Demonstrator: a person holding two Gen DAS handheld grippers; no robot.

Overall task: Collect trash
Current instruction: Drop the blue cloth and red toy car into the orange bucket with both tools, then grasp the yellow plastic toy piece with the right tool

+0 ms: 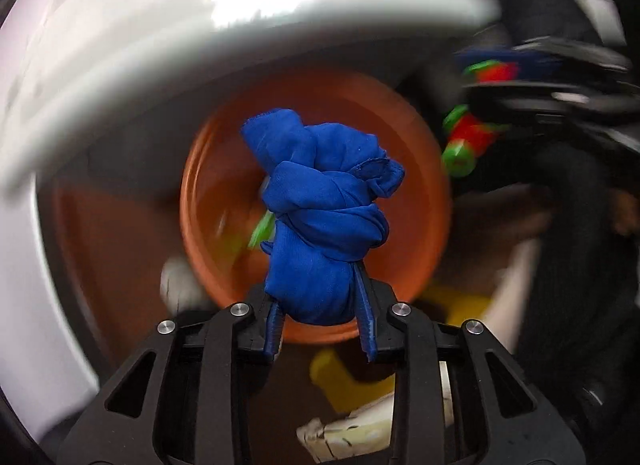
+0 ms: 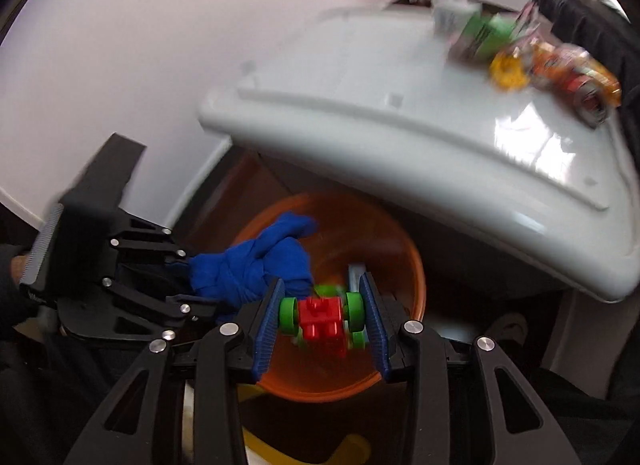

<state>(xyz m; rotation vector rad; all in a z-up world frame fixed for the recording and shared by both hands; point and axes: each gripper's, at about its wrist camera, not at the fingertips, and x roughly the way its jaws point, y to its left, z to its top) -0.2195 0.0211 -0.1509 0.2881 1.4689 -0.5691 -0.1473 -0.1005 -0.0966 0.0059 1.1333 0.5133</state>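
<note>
Left wrist view: closest in, the left tongs (image 1: pixel 322 315) stand partly closed on the lower end of a knotted blue cloth (image 1: pixel 326 221), the ribbed pads pressing its bottom bulge from both sides. The bundle rises straight out ahead of the tips. Soft and light, it should squash under the pads rather than slip; the tight knot in its middle looks the firmest place to pinch, while the loose tail beyond would simply fold away.

Right wrist view: the right tongs (image 2: pixel 322 319) are narrowed onto a red and green toy car (image 2: pixel 323 319), pads bearing on the green wheels either side. Hard plastic, light and stiff, it may roll or pivot on those round wheels; the square red body would give a steadier hold. Just left of these tips hangs the same cloth, held by the other tongs.

Directly beyond both loads sits an orange bin (image 2: pixel 404 265), its open mouth below them; something green and pale lies inside, too blurred to name. Farther ahead, above the bin, runs the edge of a white table (image 2: pixel 400 121), with snack wrappers (image 2: pixel 560 73) at its far right.
</note>
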